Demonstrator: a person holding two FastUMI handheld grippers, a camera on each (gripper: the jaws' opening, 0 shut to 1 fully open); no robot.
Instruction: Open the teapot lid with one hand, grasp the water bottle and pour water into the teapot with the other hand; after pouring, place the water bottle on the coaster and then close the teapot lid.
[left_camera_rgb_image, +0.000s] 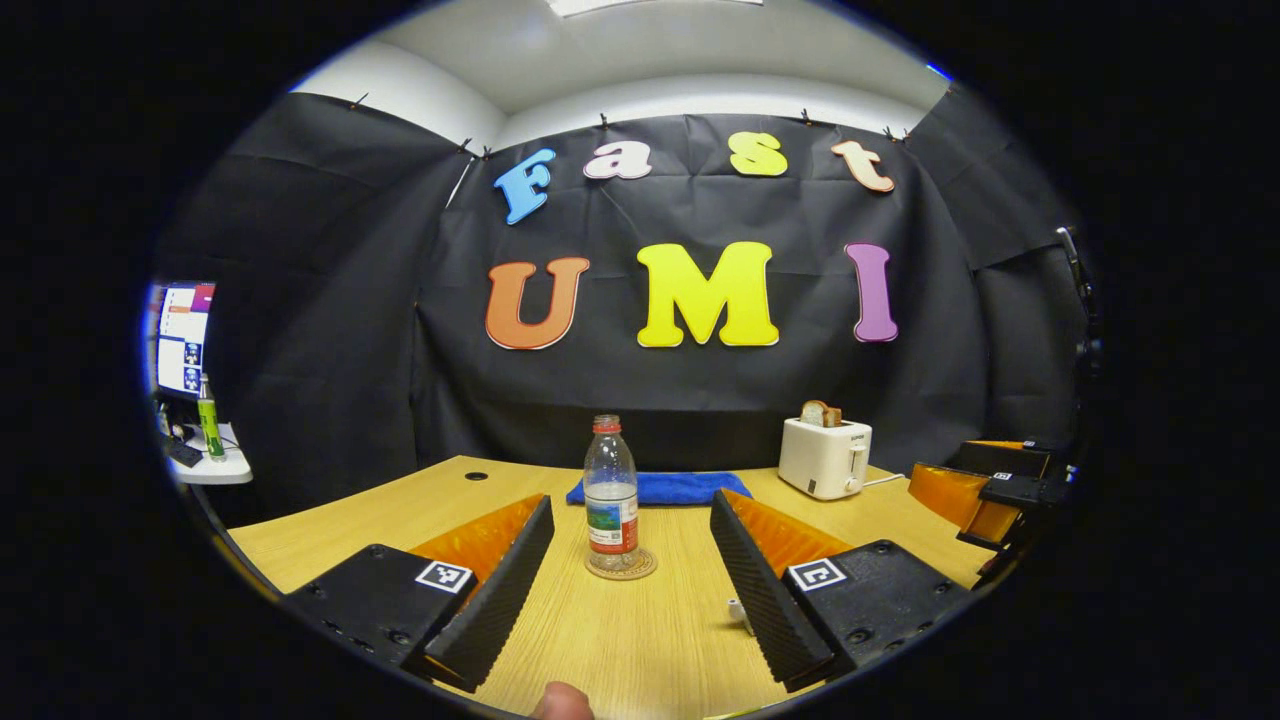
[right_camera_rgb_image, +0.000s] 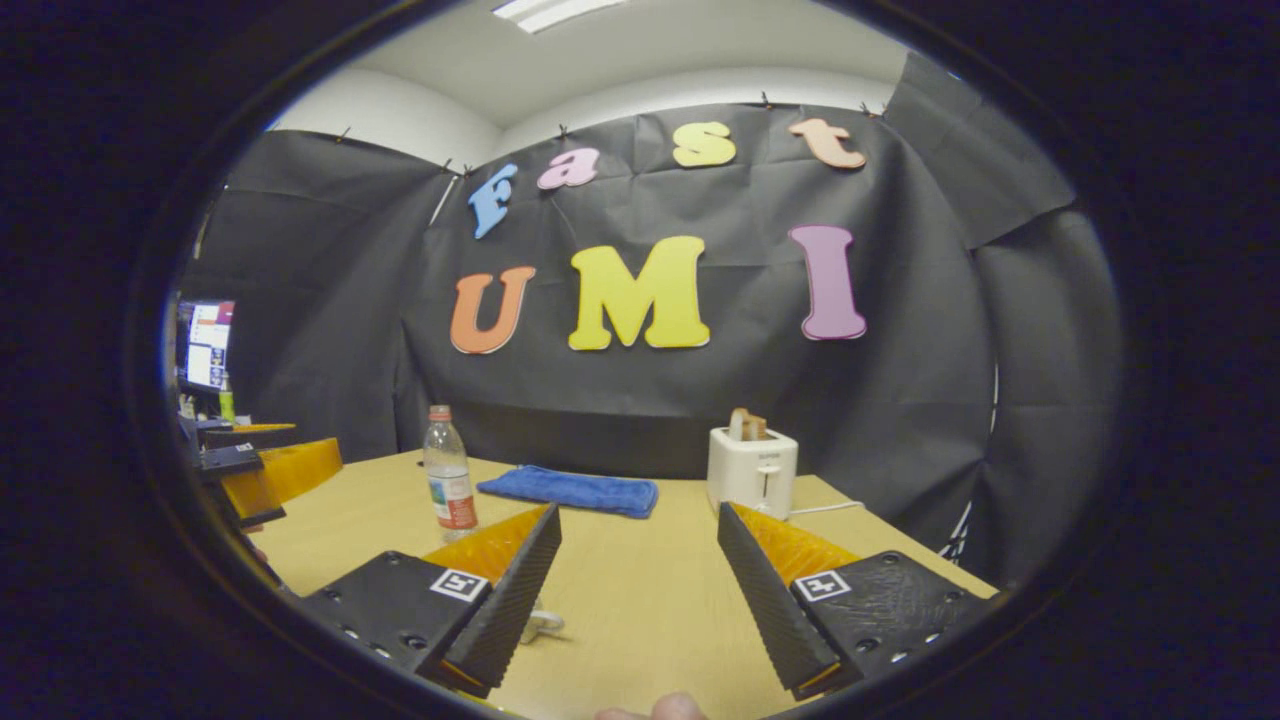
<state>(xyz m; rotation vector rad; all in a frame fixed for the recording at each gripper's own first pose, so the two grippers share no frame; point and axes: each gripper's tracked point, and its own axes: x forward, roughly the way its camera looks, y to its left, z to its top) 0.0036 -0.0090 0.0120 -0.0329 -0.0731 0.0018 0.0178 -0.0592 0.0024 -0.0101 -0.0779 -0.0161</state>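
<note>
A clear water bottle (left_camera_rgb_image: 612, 495) with a red cap and a red label stands upright on a round coaster (left_camera_rgb_image: 622, 567) on the wooden table (left_camera_rgb_image: 640, 640). My left gripper (left_camera_rgb_image: 632, 505) is open, and the bottle stands ahead in line with the gap between its fingers, untouched. In the right gripper view the same bottle (right_camera_rgb_image: 449, 487) stands to the far left. My right gripper (right_camera_rgb_image: 638, 510) is open over bare table with nothing between its fingers. Each gripper appears at the edge of the other's view: the right gripper (left_camera_rgb_image: 990, 490) and the left gripper (right_camera_rgb_image: 250, 470).
A folded blue towel (left_camera_rgb_image: 660, 487) lies behind the bottle. A white toaster (left_camera_rgb_image: 825, 455) holding toast stands at the back right. A small white object (left_camera_rgb_image: 738, 612) lies partly hidden by a finger. A side desk with a monitor (left_camera_rgb_image: 185, 340) and a green bottle (left_camera_rgb_image: 209, 420) is far left.
</note>
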